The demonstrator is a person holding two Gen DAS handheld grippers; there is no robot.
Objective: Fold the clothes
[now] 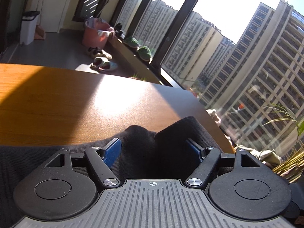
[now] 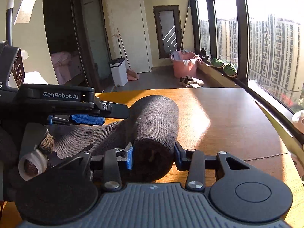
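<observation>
One cloth, dark grey, already wound into a roll [image 2: 155, 125] and lying on the table [image 2: 228, 117], long side pointing away from the right wrist camera. Still trailing a flat, unrolled tail [image 2: 85, 134] from the left side of the roll.

At the near end of the roll: right gripper [image 2: 153, 154], jaws about half closed, one blue pad pressed on each side of the end face. Probably held so to keep the turns tight and to stop the roll from springing open.

At the left flank of the roll, toward its far end: left gripper [image 1: 153, 150], turned on its side, upper finger tip touching the roll. Seen from its own camera, jaws standing wide, dark cloth bulging up between the pads, a fold leaning on the right pad, left pad looking free of pressure. No firm grip visible there; more likely steadying the roll or getting ready to take the tail. Behind it, a gloved hand [image 2: 38, 152] on the handle.

Judged from this: rolling nearly done, tail still to wrap or tuck. Main risk: loosening of the roll on release of the right pads.

Beyond the roll, bare sunlit wood; past the table edge, a pink basket [image 2: 183, 64] on the floor.
</observation>
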